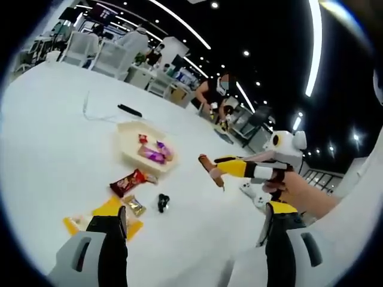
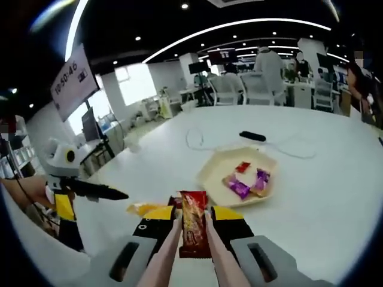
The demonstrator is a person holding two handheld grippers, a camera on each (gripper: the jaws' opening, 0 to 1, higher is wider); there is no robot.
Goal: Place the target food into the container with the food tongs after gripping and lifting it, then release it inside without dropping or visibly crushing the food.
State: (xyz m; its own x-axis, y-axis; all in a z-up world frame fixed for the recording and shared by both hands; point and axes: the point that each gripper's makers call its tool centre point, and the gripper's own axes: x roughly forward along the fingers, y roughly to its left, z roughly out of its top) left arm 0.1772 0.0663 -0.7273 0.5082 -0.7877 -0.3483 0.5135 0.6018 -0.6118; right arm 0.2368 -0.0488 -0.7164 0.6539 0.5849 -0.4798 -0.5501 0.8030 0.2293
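Red foil snack bar (image 2: pixel 193 233) is the thing to watch. In the right gripper view it sits pinched between the two pale arms of the food tongs (image 2: pixel 164 258), just ahead of the right gripper (image 2: pixel 193 216). That gripper's jaws are squeezed onto the tongs from both sides, which is what keeps the tong tips shut on the bar. The wrapper looks flat and unbuckled, so I'd say the squeeze is gentle enough.

The cream container (image 2: pixel 210 179) lies further out past the jaws and a bit right. It's already got a few purple and red sweets in it, so the bar has yet to make the trip across. Some yellow packets (image 2: pixel 140 209) peek out just left of the jaws.

The left gripper (image 1: pixel 194 224) has its jaws wide apart with nothing between them. It's hanging over the white worktop (image 1: pixel 48 137), probably just keeping out of the way.

Hard to call:
- The tong tips are hidden behind the bar, so I can't see how much of it they actually bite.
- From the left gripper view there's another red wrapper (image 1: pixel 127 182) on the worktop.
- Something reddish sits at the far gripper's tip, too small to say for sure it's the same bar.
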